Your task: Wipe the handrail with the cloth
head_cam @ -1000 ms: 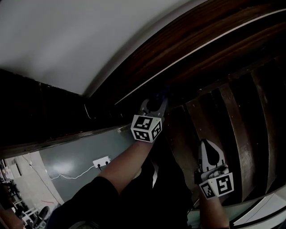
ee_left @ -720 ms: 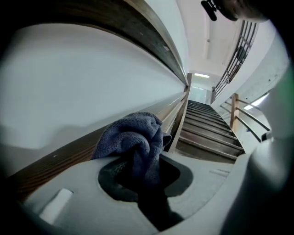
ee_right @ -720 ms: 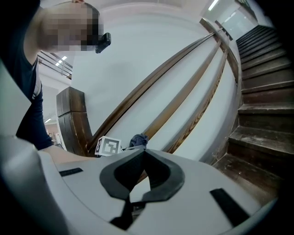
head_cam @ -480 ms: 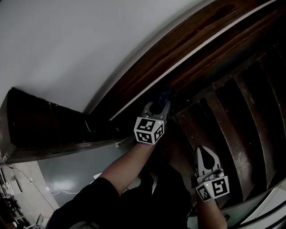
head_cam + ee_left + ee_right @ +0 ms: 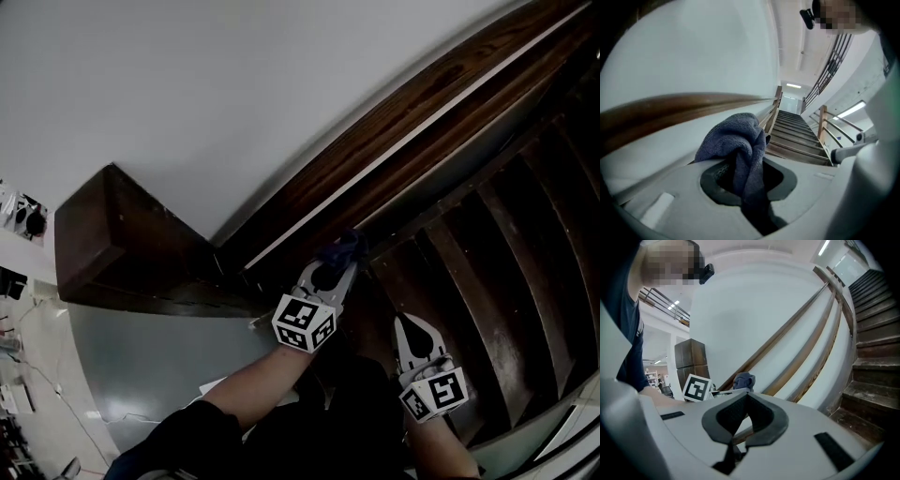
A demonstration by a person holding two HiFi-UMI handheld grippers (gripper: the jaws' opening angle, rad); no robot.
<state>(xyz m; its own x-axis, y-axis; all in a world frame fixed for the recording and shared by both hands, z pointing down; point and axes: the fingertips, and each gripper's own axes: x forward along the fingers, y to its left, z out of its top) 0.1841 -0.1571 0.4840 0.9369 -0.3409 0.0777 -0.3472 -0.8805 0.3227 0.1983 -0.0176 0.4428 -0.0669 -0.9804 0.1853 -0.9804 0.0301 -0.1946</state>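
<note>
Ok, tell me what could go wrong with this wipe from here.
1. The cloth is a loose bunch pinched low in the left gripper; drag along the handrail might tug it out.
2. Bunched like that, it would likely touch only a narrow strip, leaving parts unwiped.
3. The right gripper is shut on nothing over the stairs, so neither hand grips the handrail; a misstep could be hard to catch.

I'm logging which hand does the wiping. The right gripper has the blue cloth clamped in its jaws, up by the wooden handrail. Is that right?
Not quite: it is the left gripper that has the blue cloth clamped in its jaws, up by the wooden handrail. The left gripper view shows it; the right gripper holds nothing.
</note>
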